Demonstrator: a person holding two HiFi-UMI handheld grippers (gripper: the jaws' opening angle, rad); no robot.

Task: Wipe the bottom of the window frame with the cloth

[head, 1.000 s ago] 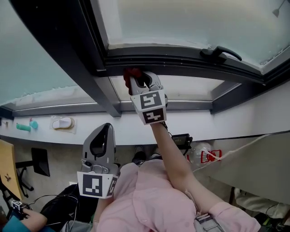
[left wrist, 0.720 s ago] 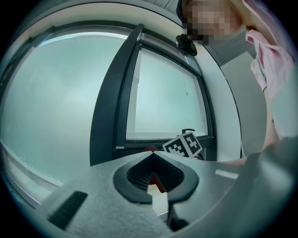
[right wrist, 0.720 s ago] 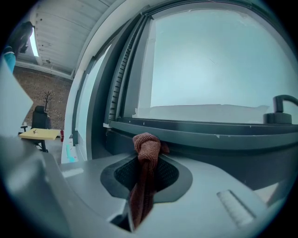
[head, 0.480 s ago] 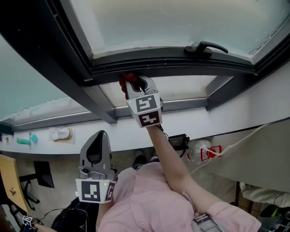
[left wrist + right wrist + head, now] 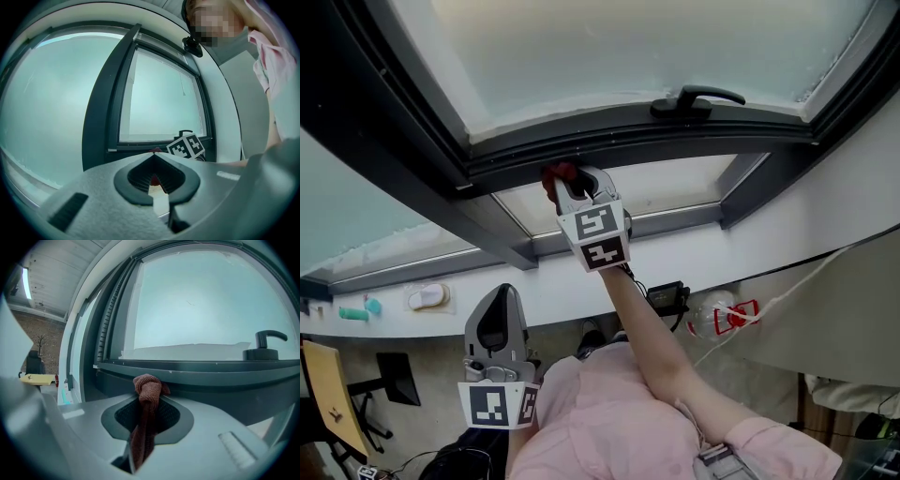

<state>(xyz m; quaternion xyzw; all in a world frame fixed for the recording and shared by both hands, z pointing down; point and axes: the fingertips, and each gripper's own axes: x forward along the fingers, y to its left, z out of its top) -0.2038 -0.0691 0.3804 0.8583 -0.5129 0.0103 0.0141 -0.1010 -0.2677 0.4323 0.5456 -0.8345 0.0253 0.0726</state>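
A reddish-brown cloth is pinched between the jaws of my right gripper, its bunched end sticking out past the tips. In the head view the right gripper is raised to the dark bottom rail of the window frame, with the cloth against the rail near its left corner. My left gripper hangs low by the person's chest, shut with nothing in it. In the left gripper view the left gripper points toward the window frame and the right gripper's marker cube.
A black window handle sits on the rail to the right of the cloth, also in the right gripper view as the handle. A dark mullion runs diagonally at left. Below lie a white sill, a cord and small items.
The right gripper with the cloth has stayed on the bottom rail while the head view shifted, so the handle and frame now sit further left and higher. The left gripper has barely moved.
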